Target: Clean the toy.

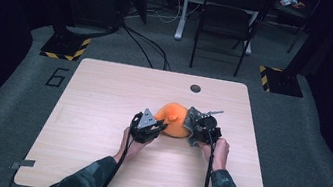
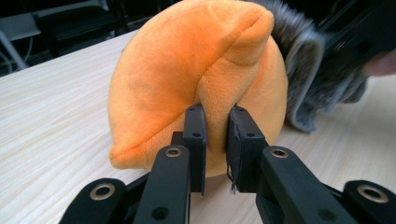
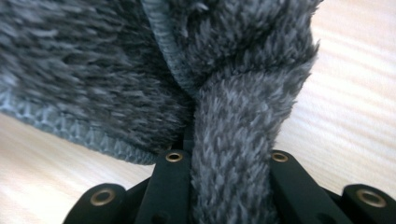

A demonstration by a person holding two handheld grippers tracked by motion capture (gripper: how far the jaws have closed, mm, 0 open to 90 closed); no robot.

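Left claw [image 2: 217,140] first: its two black jaws are pinched narrow on a fold of the round orange plush cushion [image 2: 196,79], the pads biting into a seam-like ridge low on its near face. In the high view that left claw [image 1: 153,128] sits at the cushion's left side, the person's hand behind it. Over to the right claw [image 3: 229,186]: clamped tight on a thick roll of shaggy grey fleece cloth [image 3: 116,70], pile bulging out between the jaws, and in the high view it holds that cloth against the cushion's right flank [image 1: 193,125].

The orange plush sits near the middle of the pale wooden worktop [image 1: 102,103], touching the grey fleece, both resting on the surface.

Handling, by my read: light, soft and squashy, nothing fragile here. Plush gives under the pads, so a pinch on a fold or seam should hold better than a squeeze on the rounded body, which would likely just slip and spring back. The fleece is limp and will drape and drag; gathering a thick bunch looks the safest hold.

Writing: no label or brand shows on either item; a large figure 6 [image 1: 57,77] is marked on the grey floor left of the worktop.
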